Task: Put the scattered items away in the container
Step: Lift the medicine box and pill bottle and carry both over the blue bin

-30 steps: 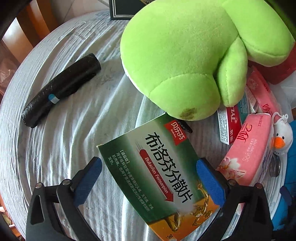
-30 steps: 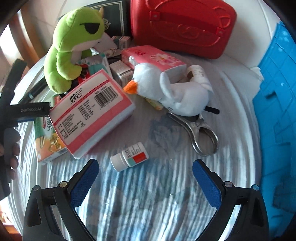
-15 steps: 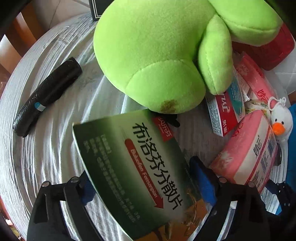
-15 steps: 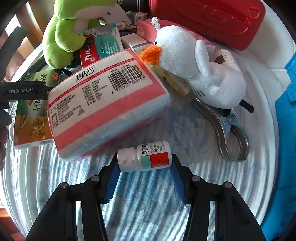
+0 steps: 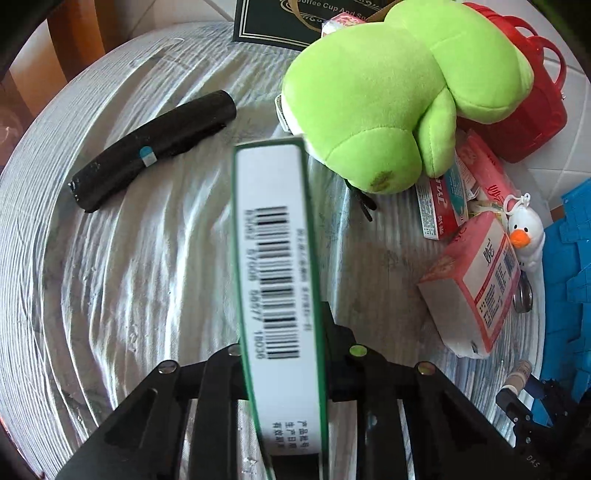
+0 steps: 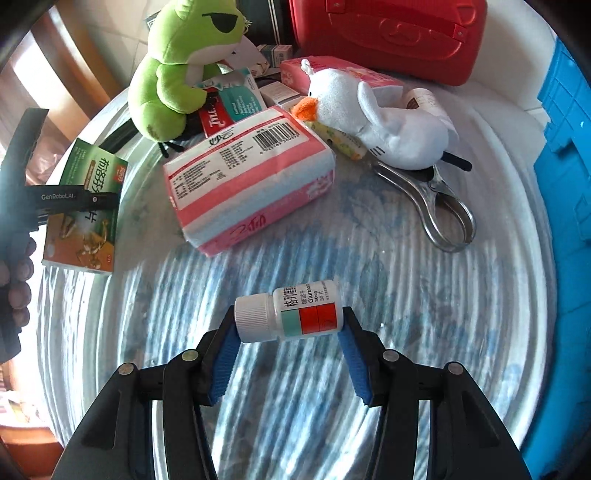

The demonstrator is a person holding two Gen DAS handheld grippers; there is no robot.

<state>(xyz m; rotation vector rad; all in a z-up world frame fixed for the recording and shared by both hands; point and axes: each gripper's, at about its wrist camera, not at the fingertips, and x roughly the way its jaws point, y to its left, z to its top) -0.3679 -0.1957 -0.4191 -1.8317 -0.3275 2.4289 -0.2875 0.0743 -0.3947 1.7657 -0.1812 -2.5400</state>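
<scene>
Left gripper [image 5: 282,354]: jaws pinching the green medicine box [image 5: 277,280] by its two broad faces. We see the box edge-on, barcode side toward the camera, lifted off the worktop [image 5: 155,258]; in the right wrist view it hangs at far left, tilted. Our reading of the step: carry each held item to the container. To do it well, we would keep the box upright in the grip and swing it high enough to pass over the green plush frog [image 5: 388,99] and the pink tissue pack [image 5: 476,284] on the way right.

Right gripper [image 6: 288,332]: jaws closed end to end on the small white pill bottle [image 6: 288,314], one pad on the cap, the other on the base. The bottle lies crosswise, cap to the left, raised above the worktop. The hold is on the two ends only, so we judge it prone to pivoting; a steady, level move seems wise.

Blue crate [image 6: 565,155]: at the right edge of the scene, probably the container, interior not visible. Not yet picked, centre to right: tissue pack, white plush duck [image 6: 384,122], metal tongs [image 6: 439,206]. A red case [image 6: 388,33] sits at the far side.
</scene>
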